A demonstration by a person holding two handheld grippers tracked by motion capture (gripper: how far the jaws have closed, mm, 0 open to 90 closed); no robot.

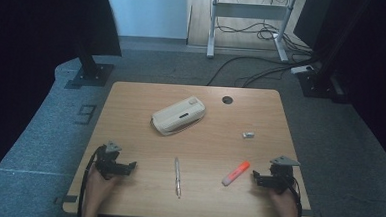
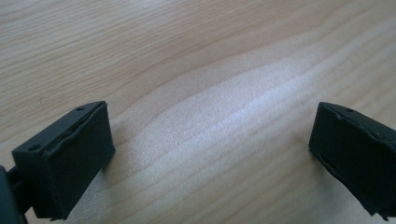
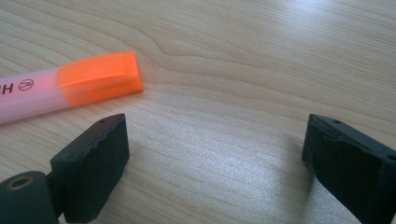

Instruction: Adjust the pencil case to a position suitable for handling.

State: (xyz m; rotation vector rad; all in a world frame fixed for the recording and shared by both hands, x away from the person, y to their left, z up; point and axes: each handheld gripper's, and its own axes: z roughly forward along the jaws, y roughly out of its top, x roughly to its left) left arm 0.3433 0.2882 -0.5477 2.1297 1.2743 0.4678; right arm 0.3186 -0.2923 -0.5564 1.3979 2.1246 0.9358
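A pale wooden tabletop stood on grey carpet between dark curtains, with cables trailing across the floor behind it. Spread over the wood were a cream zipped pencil case near the middle, a small white eraser to its right, a silver pen toward the near edge, and an orange highlighter lying flat beside the right claw. That claw rested low on the wood with its jaws wide and empty; in the right gripper view the highlighter's orange cap lay just ahead of one jaw, near it but not between the pair. The left claw sat at the opposite side, likewise spread wide over bare wood, well apart from the pen. Nothing had been lifted and the case appeared zipped shut, so the work looked barely begun: the highlighter, the thing nearest at hand, remained to be grasped, and the other items lay untouched.
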